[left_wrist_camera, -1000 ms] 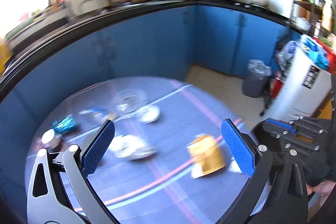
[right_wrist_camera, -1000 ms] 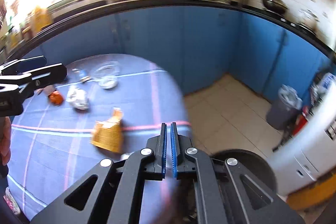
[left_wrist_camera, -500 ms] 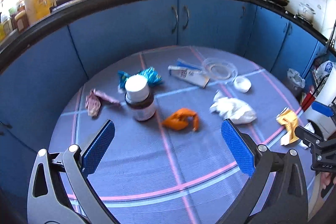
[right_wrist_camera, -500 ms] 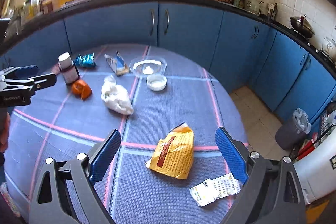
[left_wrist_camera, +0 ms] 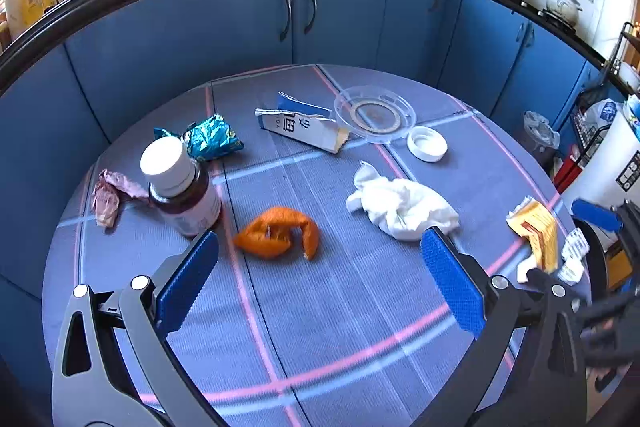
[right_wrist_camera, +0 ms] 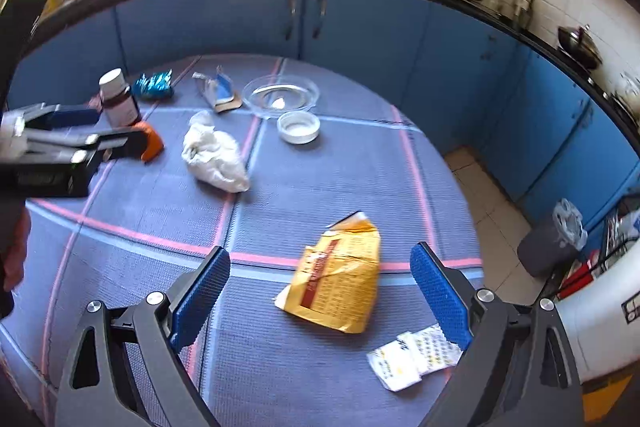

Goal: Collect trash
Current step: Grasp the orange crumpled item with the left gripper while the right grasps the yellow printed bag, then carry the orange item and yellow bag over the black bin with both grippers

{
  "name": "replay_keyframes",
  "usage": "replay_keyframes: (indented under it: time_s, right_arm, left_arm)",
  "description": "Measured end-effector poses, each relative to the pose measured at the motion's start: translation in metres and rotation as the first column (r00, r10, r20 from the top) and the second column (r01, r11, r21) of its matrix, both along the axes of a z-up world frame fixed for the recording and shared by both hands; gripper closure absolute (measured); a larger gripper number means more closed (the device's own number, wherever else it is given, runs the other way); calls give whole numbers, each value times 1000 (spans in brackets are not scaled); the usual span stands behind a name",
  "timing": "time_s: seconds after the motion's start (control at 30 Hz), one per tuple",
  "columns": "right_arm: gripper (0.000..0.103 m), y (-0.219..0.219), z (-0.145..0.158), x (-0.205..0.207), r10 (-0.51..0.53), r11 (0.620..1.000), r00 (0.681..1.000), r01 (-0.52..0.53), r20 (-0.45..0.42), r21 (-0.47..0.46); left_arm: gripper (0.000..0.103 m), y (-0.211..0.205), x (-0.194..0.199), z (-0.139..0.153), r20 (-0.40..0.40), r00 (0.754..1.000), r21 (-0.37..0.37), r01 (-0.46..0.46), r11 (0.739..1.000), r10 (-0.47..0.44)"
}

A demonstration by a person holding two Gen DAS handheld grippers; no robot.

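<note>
Trash is scattered all over the round table [left_wrist_camera: 360,327] and nothing's been grabbed yet, so both grippers are at the "pick a target" stage. Left gripper [left_wrist_camera: 320,279] hovers with its jaws spread wide and empty, lined up on the orange peel [left_wrist_camera: 280,233], which sits just beside the brown pill bottle [left_wrist_camera: 180,187]. Right gripper [right_wrist_camera: 320,291] is also wide open and holding nothing, with the yellow packet [right_wrist_camera: 340,283] sitting between its blue pads.

If I'm doing this well: drop straight down so the pads land on either side of the piece, then close slowly. Flat stuff like the packet probably needs a pinch at a raised edge or crumpled corner, otherwise the pads just skate over it. For the peel, I'd watch that the left-hand finger doesn't knock the bottle over.

Orientation-wise, the packet's long axis runs away from the right gripper, leaning a bit right, with the torn-open end at the far side. So the jaws already span its short width, which is what you want. The peel is a curled arc lying roughly crosswise in the left wrist view.
</note>
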State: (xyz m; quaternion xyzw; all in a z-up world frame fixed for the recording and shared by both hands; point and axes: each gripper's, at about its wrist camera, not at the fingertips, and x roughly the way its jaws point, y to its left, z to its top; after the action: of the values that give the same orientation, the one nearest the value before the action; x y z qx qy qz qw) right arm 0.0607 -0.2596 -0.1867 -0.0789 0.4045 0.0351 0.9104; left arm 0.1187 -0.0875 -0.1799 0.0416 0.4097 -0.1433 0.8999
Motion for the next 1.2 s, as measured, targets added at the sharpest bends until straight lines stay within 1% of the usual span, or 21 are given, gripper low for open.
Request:
replay_keyframes:
  time_s: [0.1,0.13,0.17,0.2,0.23,0.3,0.37,0.4,0.43,0.47,0.5,0.53,0.57,0.63,0.67,0.7,0.87,1.0,1.2]
  right_arm:
    - [14,3,-5,5,5,1000,1000,-5,-5,-5]
    - [14,3,-7,6,3,1000,1000,-3,-7,-1]
    - [14,2,-10,8,1,1000,1000,-1,-12,6]
    - [14,1,-12,10,0,1000,1000,0,-17,16]
    - [14,1,-13,12,-2,1000,1000,2,-20,22]
    - [14,0,-17,15,-2,1000,1000,3,-30,27]
    - [14,0,-20,17,-6,1000,999,7,-36,27]
    - [14,-1,-22,18,-11,999,999,12,-42,32]
    - [19,-1,-23,18,-11,999,999,13,-47,40]
    - [26,-2,-26,19,-10,998,998,14,-56,57]
    - [43,-4,-28,20,-7,997,998,12,-69,80]
    - [55,-6,-27,20,-1,993,997,9,-72,115]
    - [55,-8,-27,22,-4,991,997,15,-81,136]
    - [59,-6,-26,21,4,992,997,5,-72,125]
    - [60,-4,-24,19,6,993,998,1,-58,115]
    - [61,-3,-21,17,4,995,999,0,-40,104]
    - [61,-9,-3,9,-8,994,1000,7,2,112]
    - [61,-23,13,-1,-39,993,999,35,32,113]
    - [61,-59,29,-22,-115,989,991,108,66,104]
  left_arm:
    - [4,6,10,-6,-30,999,-8,-17,1000,16]
    - [6,8,15,-11,-50,998,-10,-27,1000,27]
    - [9,11,17,-13,-61,998,-14,-35,999,34]
    - [20,13,22,-18,-77,996,-16,-47,999,45]
    - [28,14,26,-22,-94,994,-16,-53,998,52]
    - [33,15,32,-30,-119,991,-20,-62,998,59]
    - [35,13,34,-33,-100,993,12,-62,998,63]
    - [40,12,36,-34,-97,993,21,-64,998,66]
    - [52,13,36,-34,-92,993,26,-71,997,73]
    - [58,15,37,-35,-88,993,30,-78,996,81]
    - [68,17,38,-34,-87,993,23,-79,997,81]
    - [73,19,39,-33,-93,993,5,-75,997,76]
    - [75,20,39,-33,-98,993,-4,-72,997,71]
    - [79,22,39,-32,-106,992,-18,-64,998,62]
    - [79,23,37,-31,-108,993,-32,-61,998,58]
    - [80,24,35,-28,-99,994,-44,-57,997,53]
    - [81,19,23,-9,-50,999,-68,-25,997,22]
    - [81,2,13,11,-1,1000,-67,20,998,-20]
    - [81,-44,-4,32,39,993,-62,111,992,-108]
